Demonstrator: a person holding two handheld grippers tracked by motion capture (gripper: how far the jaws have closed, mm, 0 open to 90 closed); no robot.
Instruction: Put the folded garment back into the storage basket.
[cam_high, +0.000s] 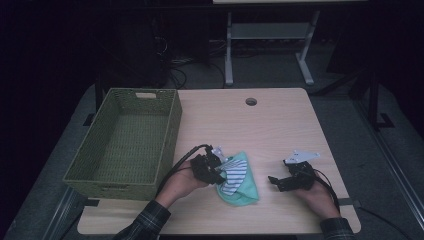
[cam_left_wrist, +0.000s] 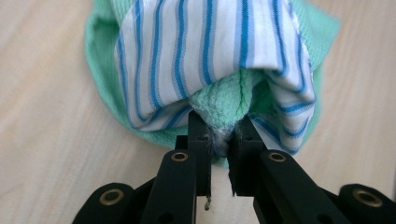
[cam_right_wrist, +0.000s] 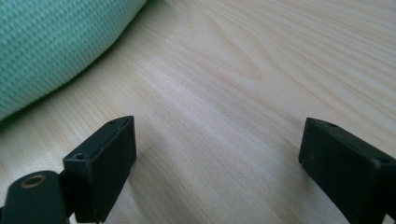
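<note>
on the worktop (cam_high: 280, 125) beside the basket (cam_high: 125, 145), the left tongs (cam_left_wrist: 219, 140) pinch a bunched fold of the soft, limp cloths (cam_left_wrist: 210, 51), while the right tongs (cam_right_wrist: 217, 154) gape wide, holding nothing.

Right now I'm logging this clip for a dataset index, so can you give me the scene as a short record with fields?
surface: light wood table with a round cable hole
container: green woven basket at the table's left, nothing visible inside
cloths: striped blue and white cloth bunched with a green knit cloth, lying beside the basket
left gripper: shut on the green knit cloth
right gripper: open, low over bare table, apart from the cloths
</note>
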